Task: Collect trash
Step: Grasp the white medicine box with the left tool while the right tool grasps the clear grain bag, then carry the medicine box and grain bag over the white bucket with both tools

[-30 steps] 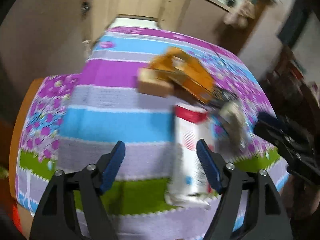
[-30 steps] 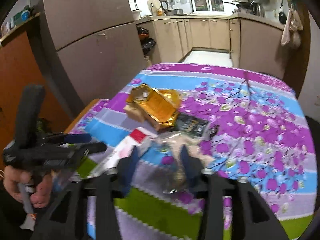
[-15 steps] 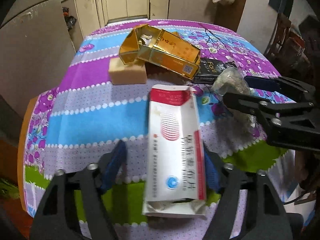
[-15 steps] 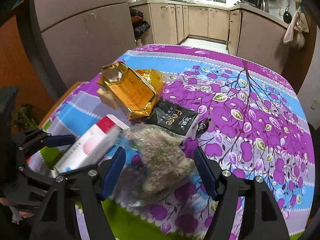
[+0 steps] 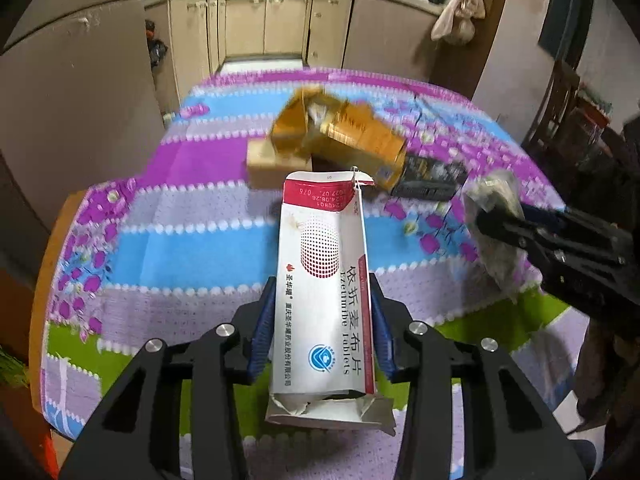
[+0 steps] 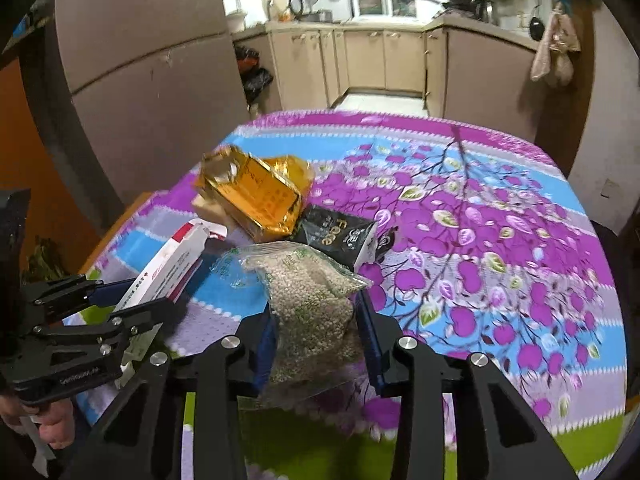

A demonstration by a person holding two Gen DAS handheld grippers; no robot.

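My left gripper (image 5: 322, 332) is shut on a torn white and red tablet box (image 5: 324, 280), its blue pads against the box's sides. My right gripper (image 6: 318, 336) is shut on a clear bag of pale grains (image 6: 310, 300). That bag also shows in the left wrist view (image 5: 496, 224), and the tablet box in the right wrist view (image 6: 168, 268). On the flowered tablecloth (image 6: 480, 220) lie a crumpled gold box (image 6: 256, 192), a black packet (image 6: 340, 232) and a small tan block (image 5: 268, 166).
The table stands in a kitchen with beige cabinets (image 5: 264, 24) at the back and a tall grey panel (image 6: 148, 80) at the left. A cloth bag (image 5: 456, 20) hangs on the right wall. A chair (image 5: 568, 96) stands at the far right.
Both grippers have closed: the left one on the tablet box, the right one on the bag of grains. Both cameras have tilted up a little from the table.
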